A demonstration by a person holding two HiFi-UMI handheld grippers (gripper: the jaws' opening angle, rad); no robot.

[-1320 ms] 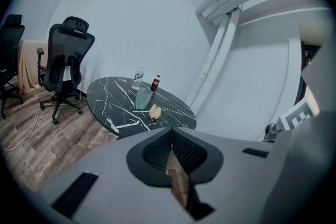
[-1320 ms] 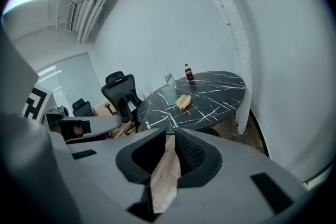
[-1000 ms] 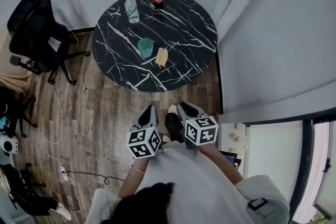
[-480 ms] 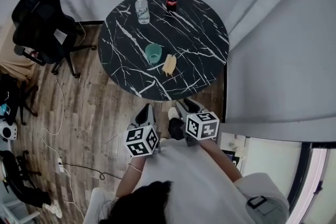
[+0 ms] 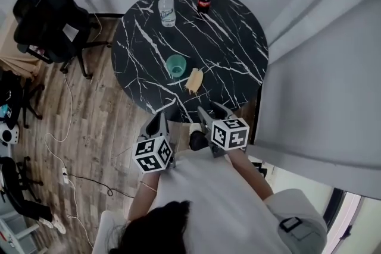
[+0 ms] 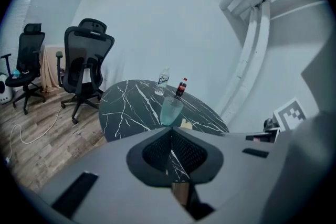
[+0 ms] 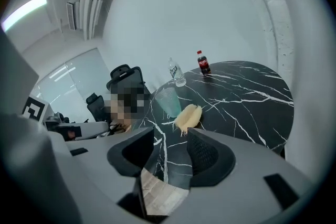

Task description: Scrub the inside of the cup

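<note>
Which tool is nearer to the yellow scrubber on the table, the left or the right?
Right. The right tool, jaws opening and empty, points at the yellow scrubber from the table's near edge. The left tool, shut, hangs farther back, on the green cup's side.

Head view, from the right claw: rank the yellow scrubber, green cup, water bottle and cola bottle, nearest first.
1. Yellow scrubber, near side of the table.
2. Green cup, just beyond it, leftward.
3. Water bottle and cola bottle, far edge: too close to call.
</note>
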